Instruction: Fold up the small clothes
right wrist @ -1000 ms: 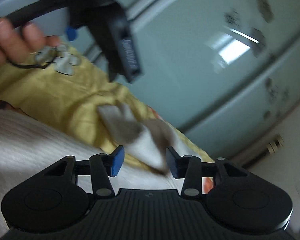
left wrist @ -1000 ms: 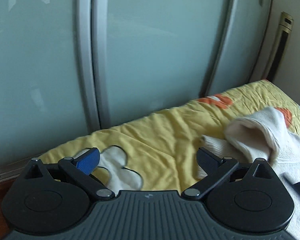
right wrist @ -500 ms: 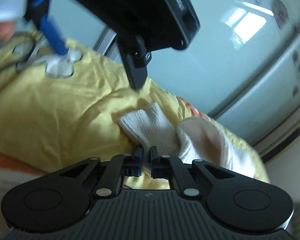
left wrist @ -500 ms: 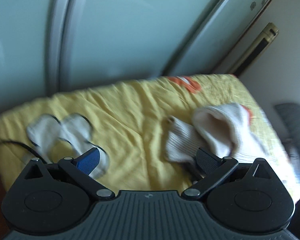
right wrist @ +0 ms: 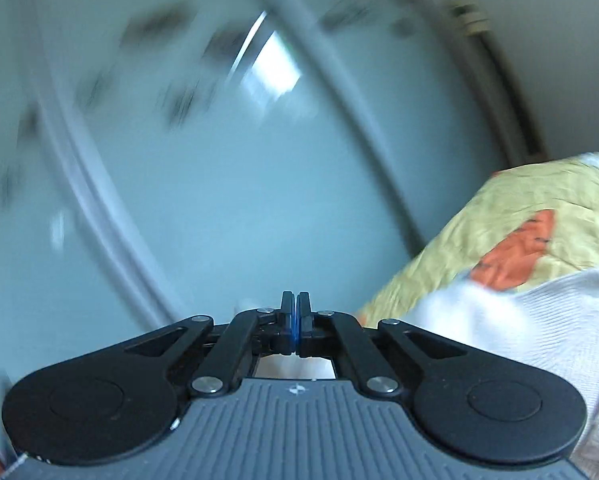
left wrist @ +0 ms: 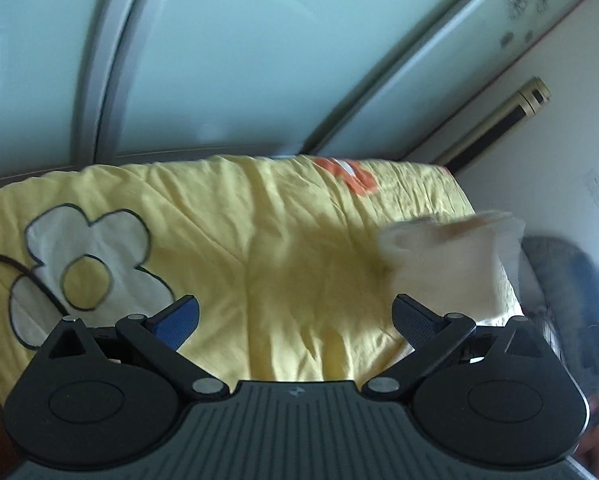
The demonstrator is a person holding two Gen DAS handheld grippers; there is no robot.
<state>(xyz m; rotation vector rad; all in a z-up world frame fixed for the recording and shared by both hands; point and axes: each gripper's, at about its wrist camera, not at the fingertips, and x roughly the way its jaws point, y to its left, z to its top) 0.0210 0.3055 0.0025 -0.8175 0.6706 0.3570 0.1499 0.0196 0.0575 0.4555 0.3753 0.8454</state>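
A small white knit garment [left wrist: 451, 256] shows blurred at the right of the yellow bedspread [left wrist: 259, 248] in the left wrist view, lifted off the bed. My left gripper [left wrist: 295, 314] is open and empty above the bedspread, left of the garment. My right gripper [right wrist: 295, 320] is shut, jaws together; the white knit garment [right wrist: 539, 328] lies to its lower right, and whether cloth is pinched between the pads is hidden. That view is motion-blurred and points at the wardrobe doors.
Frosted glass sliding doors [left wrist: 227, 60] stand behind the bed. The bedspread has a white flower print [left wrist: 83, 256] at left and an orange patch [left wrist: 351, 176] at the back. A black cable [left wrist: 19, 276] crosses the left edge.
My right gripper closed and swung up and right, so its view now faces the doors. The white garment lifted and shifted right. My left gripper stayed open and tilted further over the bed.
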